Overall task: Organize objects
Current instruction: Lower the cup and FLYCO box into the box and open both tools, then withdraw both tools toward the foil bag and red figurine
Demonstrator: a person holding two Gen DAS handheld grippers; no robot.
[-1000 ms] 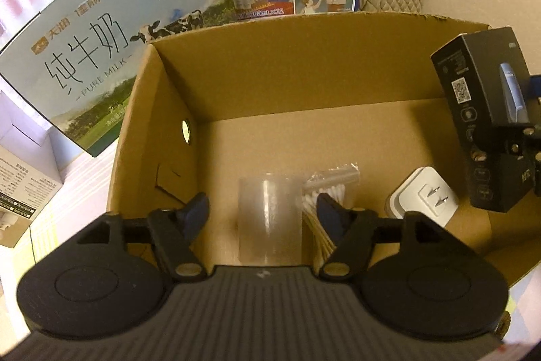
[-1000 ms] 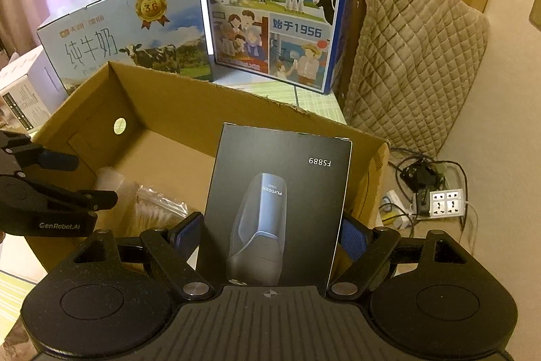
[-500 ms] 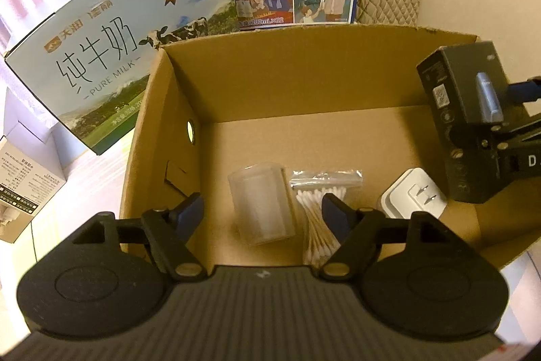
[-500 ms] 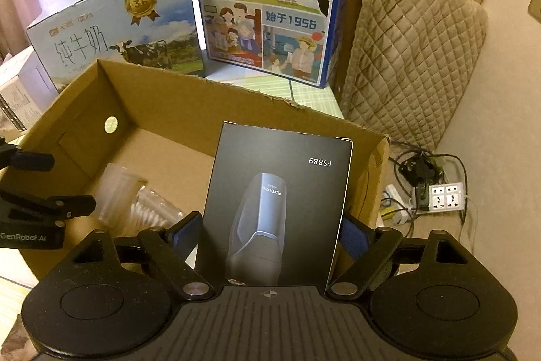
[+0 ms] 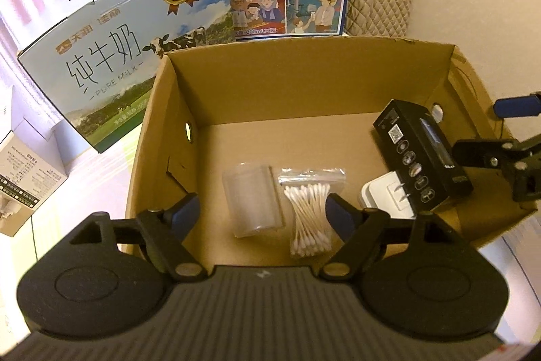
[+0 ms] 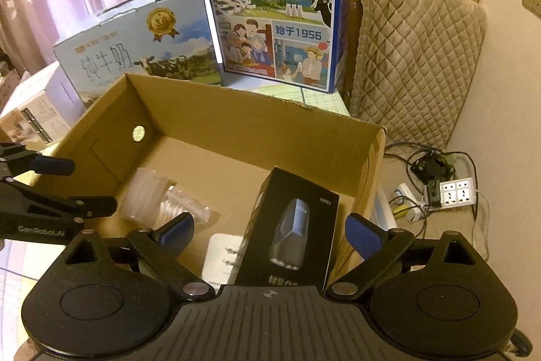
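An open cardboard box [image 5: 304,46] holds a clear plastic cup [image 5: 252,202] on its side, a bag of cotton swabs [image 5: 309,219], a white plug adapter [image 5: 385,198] and a black shaver box [image 5: 419,158]. The shaver box [image 6: 294,225] leans tilted over the adapter [image 6: 221,252] near the right wall. My right gripper [image 6: 270,229] straddles it with its jaws opening and both pads clear of its sides. My left gripper [image 5: 262,208] hovers above the cup and swabs, jaws opening, nothing between them. Each gripper shows in the other's view: the left gripper [image 6: 88,185] and the right gripper [image 5: 481,127].
Two milk cartons, a pale one [image 5: 111,56] and a blue one [image 6: 274,5], stand behind the cardboard box. A small white carton [image 5: 23,171] sits at the left. A quilted chair cover [image 6: 412,56] and a power strip with cables [image 6: 456,188] are to the right.
The right jaws spread off the shaver box, which dropped from upright to leaning inside the cardboard box. The left gripper drew back and up from the cup, its jaws wider.
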